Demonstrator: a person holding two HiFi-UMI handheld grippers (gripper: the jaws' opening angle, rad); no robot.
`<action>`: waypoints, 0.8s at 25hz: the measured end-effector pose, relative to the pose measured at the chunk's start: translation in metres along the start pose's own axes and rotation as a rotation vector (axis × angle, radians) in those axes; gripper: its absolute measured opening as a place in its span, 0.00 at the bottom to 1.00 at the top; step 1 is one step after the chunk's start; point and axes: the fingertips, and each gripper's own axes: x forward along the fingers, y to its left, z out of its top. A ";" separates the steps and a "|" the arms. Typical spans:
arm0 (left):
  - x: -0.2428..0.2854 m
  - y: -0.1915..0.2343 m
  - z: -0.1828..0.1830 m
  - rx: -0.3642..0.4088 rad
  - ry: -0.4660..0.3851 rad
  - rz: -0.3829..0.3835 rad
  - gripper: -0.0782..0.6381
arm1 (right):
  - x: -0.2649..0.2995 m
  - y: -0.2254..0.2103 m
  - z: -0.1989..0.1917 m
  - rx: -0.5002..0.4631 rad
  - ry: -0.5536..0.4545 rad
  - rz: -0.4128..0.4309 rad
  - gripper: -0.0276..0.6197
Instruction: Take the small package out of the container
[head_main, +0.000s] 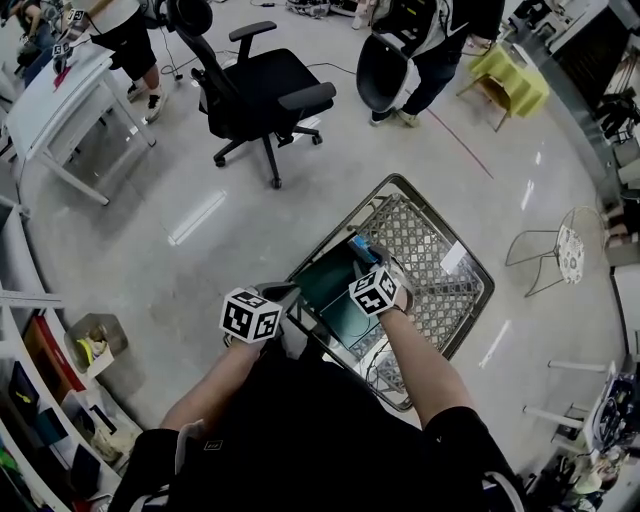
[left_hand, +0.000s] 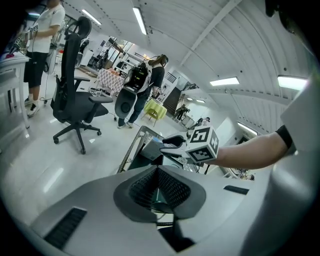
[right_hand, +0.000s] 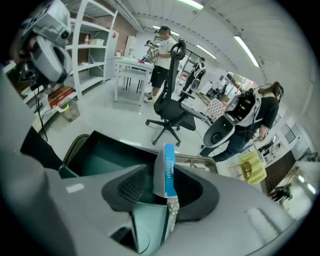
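Grey polished floor (head_main: 180, 230) spread under everything, and on it stood a wire-mesh cart (head_main: 428, 235), parked right in front of the person so that both arms could reach down into it. Inside the cart's near end sat the dark green container (head_main: 335, 300), open side up, which left its contents reachable from above. The left gripper (head_main: 283, 293) lay at the container's near corner with its jaws drawn together. A strip of green showed between the pads in the left gripper view, so it looked to be pinching the rim, most likely to keep the box from shifting or lifting while the other hand worked. The right gripper (head_main: 368, 256) pointed steeply down at the container's far side. Its jaws were closed part-way onto the small package (head_main: 361, 245), a slim white box with a blue edge and a crumpled foil end. The package stood lengthwise between the pads, its far end poking past the fingertips, a hold that would let it be drawn up along the wall. It sat at the rim, seemingly part-way out but not yet clear of the container.
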 end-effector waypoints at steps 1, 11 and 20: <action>0.001 0.000 0.000 -0.002 0.001 -0.002 0.12 | 0.000 0.002 -0.001 -0.048 0.006 -0.021 0.32; 0.000 0.004 -0.007 -0.015 0.014 0.000 0.12 | 0.013 0.008 -0.024 -0.143 0.072 -0.072 0.37; -0.012 0.011 -0.015 -0.061 0.003 0.026 0.12 | 0.040 0.022 -0.022 -0.160 0.115 0.022 0.37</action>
